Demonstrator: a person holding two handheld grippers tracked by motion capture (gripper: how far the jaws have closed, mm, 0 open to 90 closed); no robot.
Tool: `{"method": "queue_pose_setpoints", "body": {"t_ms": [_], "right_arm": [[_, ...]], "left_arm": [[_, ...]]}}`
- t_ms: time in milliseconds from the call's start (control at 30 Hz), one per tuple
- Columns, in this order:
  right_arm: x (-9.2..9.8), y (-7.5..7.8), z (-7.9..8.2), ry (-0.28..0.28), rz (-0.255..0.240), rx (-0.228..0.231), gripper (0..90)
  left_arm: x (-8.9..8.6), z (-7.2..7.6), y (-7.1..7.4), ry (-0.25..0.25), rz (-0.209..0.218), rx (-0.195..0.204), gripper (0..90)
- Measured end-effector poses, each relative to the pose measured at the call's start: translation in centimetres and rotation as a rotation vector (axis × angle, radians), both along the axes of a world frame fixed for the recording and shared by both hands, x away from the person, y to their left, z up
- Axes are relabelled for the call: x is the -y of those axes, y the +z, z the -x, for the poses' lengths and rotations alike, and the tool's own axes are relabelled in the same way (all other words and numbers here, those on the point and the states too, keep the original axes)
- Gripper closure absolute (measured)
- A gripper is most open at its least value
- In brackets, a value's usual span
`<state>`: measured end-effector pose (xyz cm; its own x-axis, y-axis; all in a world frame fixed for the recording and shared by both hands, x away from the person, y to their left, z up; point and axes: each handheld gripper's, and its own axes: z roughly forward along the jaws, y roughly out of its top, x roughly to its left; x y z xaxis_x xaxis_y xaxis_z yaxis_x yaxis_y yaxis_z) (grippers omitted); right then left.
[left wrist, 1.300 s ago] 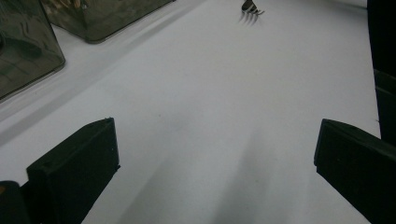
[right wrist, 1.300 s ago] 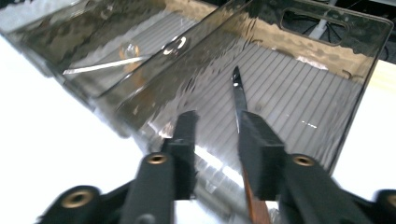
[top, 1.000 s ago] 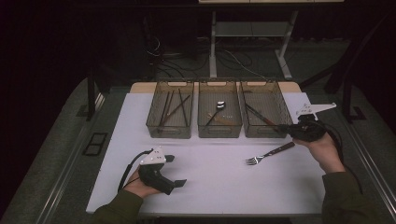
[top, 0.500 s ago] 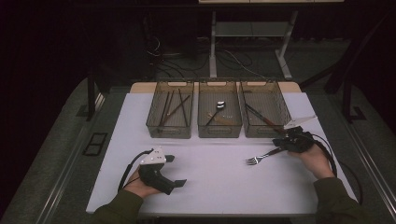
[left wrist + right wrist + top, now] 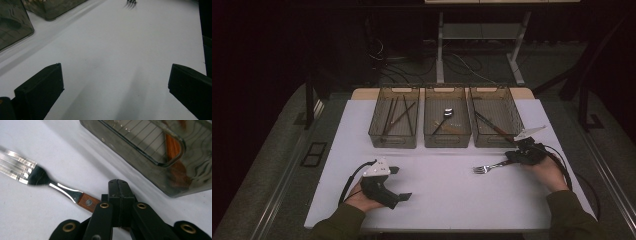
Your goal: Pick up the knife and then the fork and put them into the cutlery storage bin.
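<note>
I count three bins [image 5: 394, 131] on my table [image 5: 437, 190], one fork [image 5: 488, 167], and my two grippers [image 5: 384, 186].

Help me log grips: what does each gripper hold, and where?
The right gripper holds the fork by its wooden handle. The left gripper holds nothing.

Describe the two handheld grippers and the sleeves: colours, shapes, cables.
Both grippers are black with two blocky jaws. The left gripper carries a pale grey three-cornered plate on top, and a black cable loops from it. The right gripper has the same grey plate and a black cable; its linkage bars show brass-coloured rivets in the right gripper view. Both sleeves are olive green.
</note>
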<state>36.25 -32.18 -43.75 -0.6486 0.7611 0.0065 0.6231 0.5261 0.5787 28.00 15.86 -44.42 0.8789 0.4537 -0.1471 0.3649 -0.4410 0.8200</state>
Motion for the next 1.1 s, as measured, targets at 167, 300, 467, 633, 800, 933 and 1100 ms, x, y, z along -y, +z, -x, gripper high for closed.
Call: {"method": "queue_pose_setpoints", "body": {"t_ms": [167,300,467,633,800,933,1100], "right_arm": [[0.0,-0.1,0.1,0.008,0.013,-0.003,90.0],[0.1,0.0,0.3,0.014,0.017,-0.011,90.0],[0.3,0.0,0.7,0.024,0.025,-0.018,90.0],[0.6,0.1,0.9,0.031,0.023,-0.033,90.0],[0.6,0.2,1.3,0.053,0.022,-0.047,90.0],[0.5,0.2,1.4,0.064,0.024,-0.057,90.0],[0.8,1.1,1.5,0.066,-0.002,-0.044,84.5]], "left_arm": [[0.0,0.0,0.0,0.0,0.0,-0.002,0.0],[0.0,0.0,0.0,-0.001,0.0,-0.001,0.0],[0.0,0.0,0.0,-0.002,0.0,0.001,0.0],[0.0,0.1,0.0,-0.001,0.0,0.003,0.0],[0.0,0.1,0.0,-0.002,0.001,0.002,0.0],[0.0,0.1,0.0,-0.001,0.001,0.002,0.0],[0.0,0.1,0.0,-0.003,0.0,0.002,0.0]]}}
